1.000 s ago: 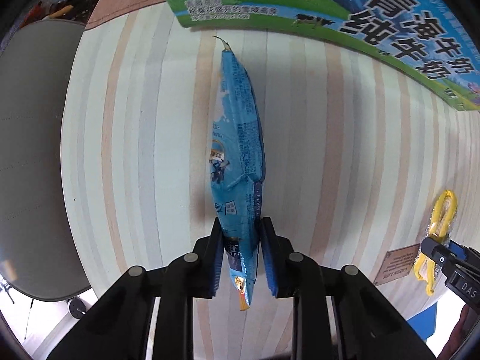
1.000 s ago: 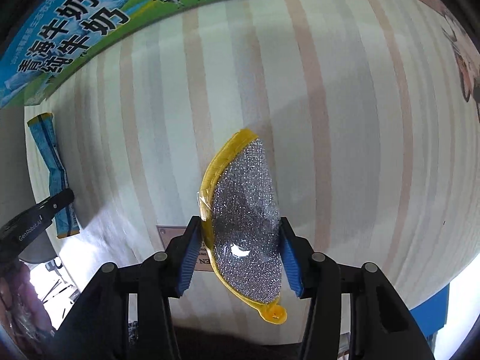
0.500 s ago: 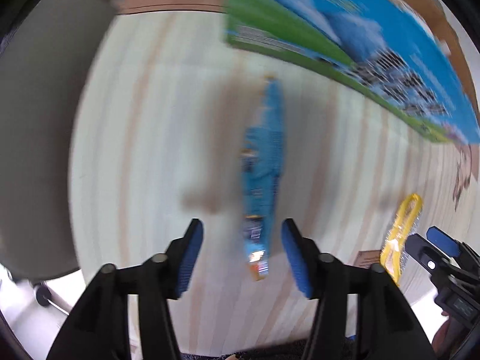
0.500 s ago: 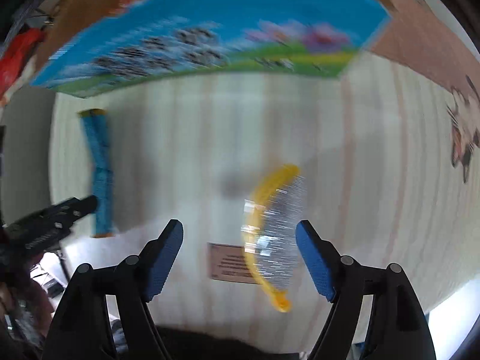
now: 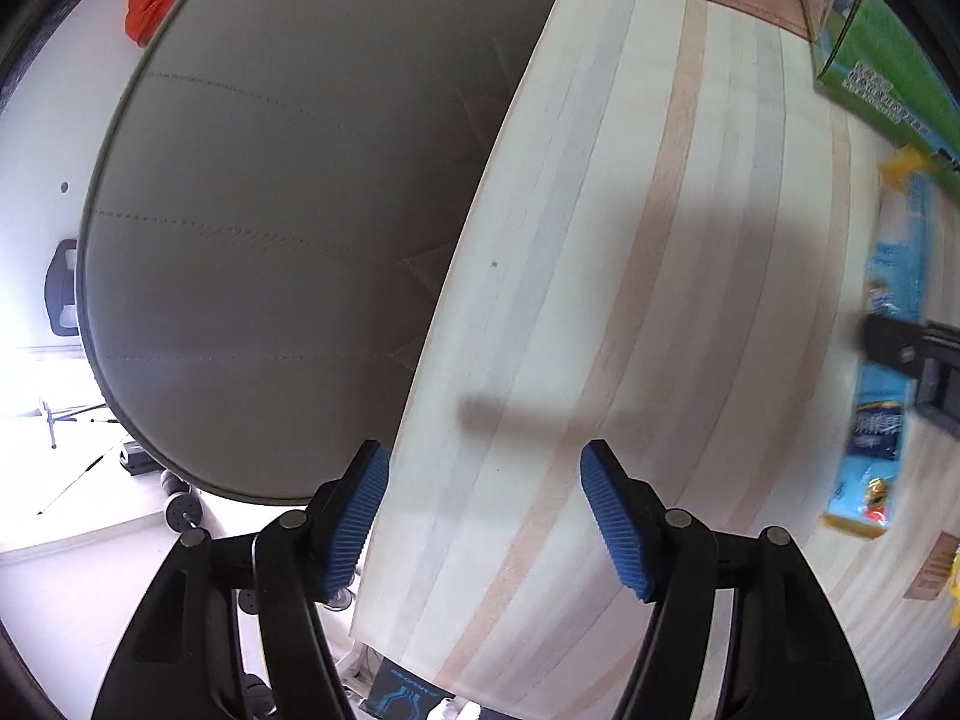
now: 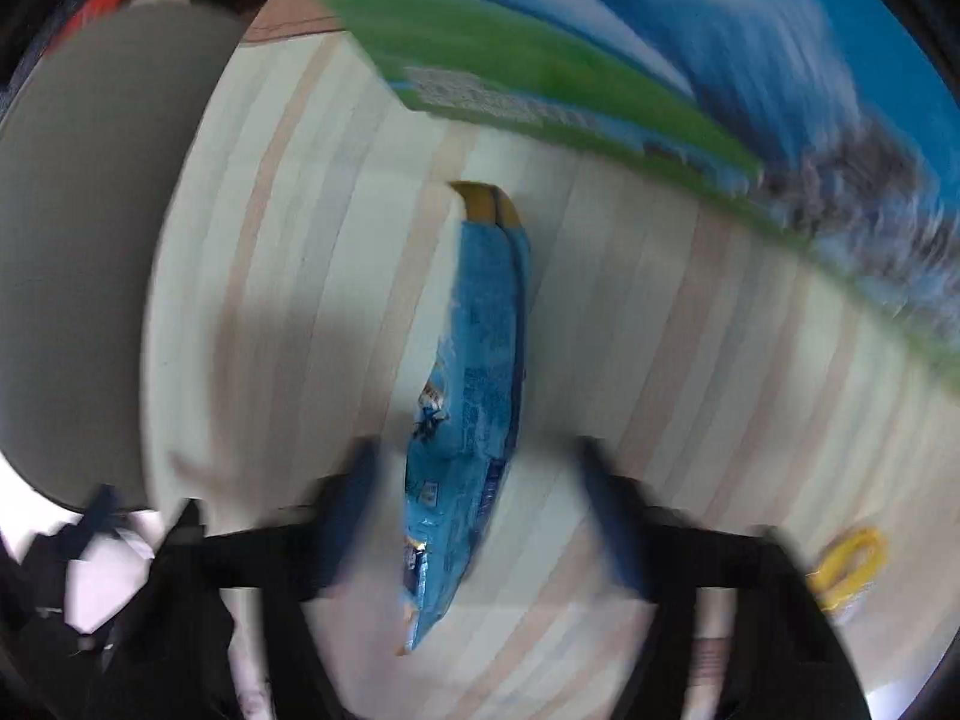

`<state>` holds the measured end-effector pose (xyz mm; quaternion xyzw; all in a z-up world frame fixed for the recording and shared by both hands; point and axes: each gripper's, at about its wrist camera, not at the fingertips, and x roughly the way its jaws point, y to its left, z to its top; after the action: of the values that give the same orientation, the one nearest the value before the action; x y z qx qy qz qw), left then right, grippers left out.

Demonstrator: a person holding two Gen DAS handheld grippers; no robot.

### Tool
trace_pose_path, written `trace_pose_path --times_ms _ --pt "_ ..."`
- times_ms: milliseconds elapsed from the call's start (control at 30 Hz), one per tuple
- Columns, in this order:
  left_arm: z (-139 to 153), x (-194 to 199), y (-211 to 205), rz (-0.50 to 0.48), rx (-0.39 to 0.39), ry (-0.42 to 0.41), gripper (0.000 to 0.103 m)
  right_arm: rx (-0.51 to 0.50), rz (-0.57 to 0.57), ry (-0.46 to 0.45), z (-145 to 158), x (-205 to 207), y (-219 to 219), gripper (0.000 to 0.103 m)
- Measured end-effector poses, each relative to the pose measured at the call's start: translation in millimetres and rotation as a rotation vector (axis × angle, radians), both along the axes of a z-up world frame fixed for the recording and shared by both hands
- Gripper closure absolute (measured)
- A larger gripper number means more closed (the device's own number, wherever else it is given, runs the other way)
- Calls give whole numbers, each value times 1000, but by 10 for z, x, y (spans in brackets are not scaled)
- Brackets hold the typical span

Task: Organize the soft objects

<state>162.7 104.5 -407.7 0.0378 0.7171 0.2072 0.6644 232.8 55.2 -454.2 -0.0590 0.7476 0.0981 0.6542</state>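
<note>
A blue snack packet (image 6: 474, 396) lies on the striped table; in the blurred right wrist view it lies between the spread fingers of my right gripper (image 6: 480, 516), which is open around it. It also shows at the far right of the left wrist view (image 5: 882, 396), partly behind the other gripper. My left gripper (image 5: 483, 516) is open and empty over the table's left edge. The yellow-rimmed silver scrubber pack (image 6: 846, 564) lies on the table at the lower right.
A big blue-and-green milk carton box (image 6: 660, 60) stands at the back of the table (image 5: 660, 300). A grey padded chair (image 5: 288, 228) sits beside the table's left edge. A small brown label (image 5: 930, 570) lies near the front right.
Both grippers opened and let go of the packet and the scrubber. My left gripper swung left towards the table edge. My right gripper moved left over the blue packet.
</note>
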Motion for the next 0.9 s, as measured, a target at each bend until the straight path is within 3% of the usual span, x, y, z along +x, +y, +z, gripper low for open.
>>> trace_pose_path --times_ms 200,333,500,600,733,900 --pt "119 57 -182 -30 -28 -15 38 26 -7 -28 267 -218 -221 78" --pt "429 229 -566 -115 -101 -60 38 89 -83 -95 767 -414 -750 78" --pt "613 471 -1427 -275 -302 -30 38 117 -263 -156 1301 -793 -1783 78" --pt "599 540 -2073 -392 -421 27 38 69 -380 -166 1537 -887 -2581 78" --pt "380 504 -2816 -531 -497 155 38 21 -510 -135 1431 -1166 -3295 78" --pt "28 357 -3263 -564 -511 259 38 4 -612 -88 1145 -1309 -3681 78"
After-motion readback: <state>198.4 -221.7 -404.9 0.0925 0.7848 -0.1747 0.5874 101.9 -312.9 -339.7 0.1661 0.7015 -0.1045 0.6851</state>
